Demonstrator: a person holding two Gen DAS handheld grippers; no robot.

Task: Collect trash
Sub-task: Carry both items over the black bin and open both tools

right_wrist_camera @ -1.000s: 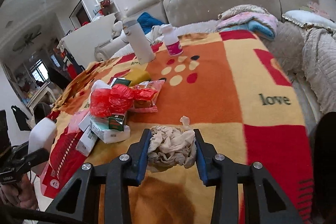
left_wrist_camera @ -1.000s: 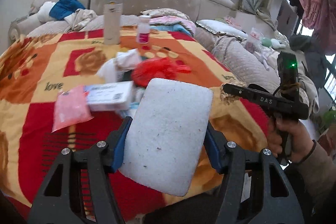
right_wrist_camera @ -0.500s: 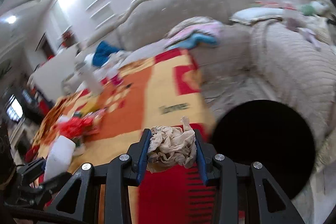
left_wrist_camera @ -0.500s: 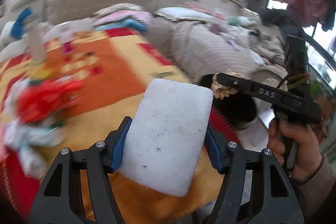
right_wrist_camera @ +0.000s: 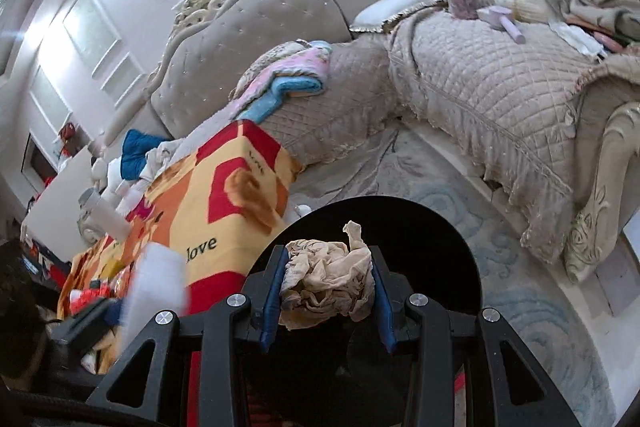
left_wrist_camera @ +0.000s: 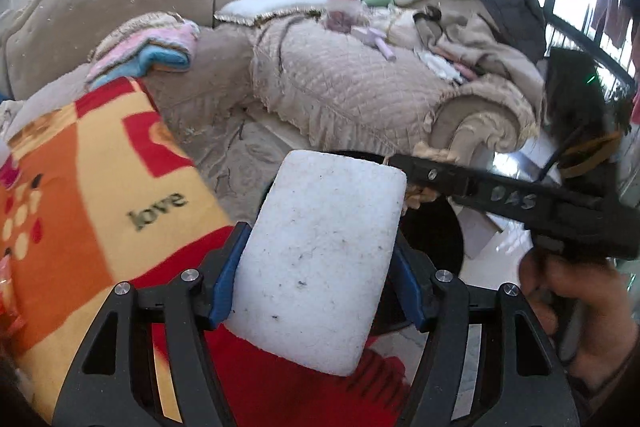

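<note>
Sofa and pale rug now fill both views; blanket [left_wrist_camera: 100, 163] with trash pile gone to left edge, so I've swung both hands off table toward black bin [right_wrist_camera: 432, 251], lower centre. Drop comes next, I judge. Left gripper [left_wrist_camera: 316, 267]: jaws about half open, clamped on foam block [left_wrist_camera: 320, 251]. Right gripper [right_wrist_camera: 328, 291]: narrow, pinching crumpled tissue [right_wrist_camera: 328, 279] over bin mouth.

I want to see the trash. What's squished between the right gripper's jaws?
A crumpled beige tissue wad, over the black bin, in the right wrist view.
</note>
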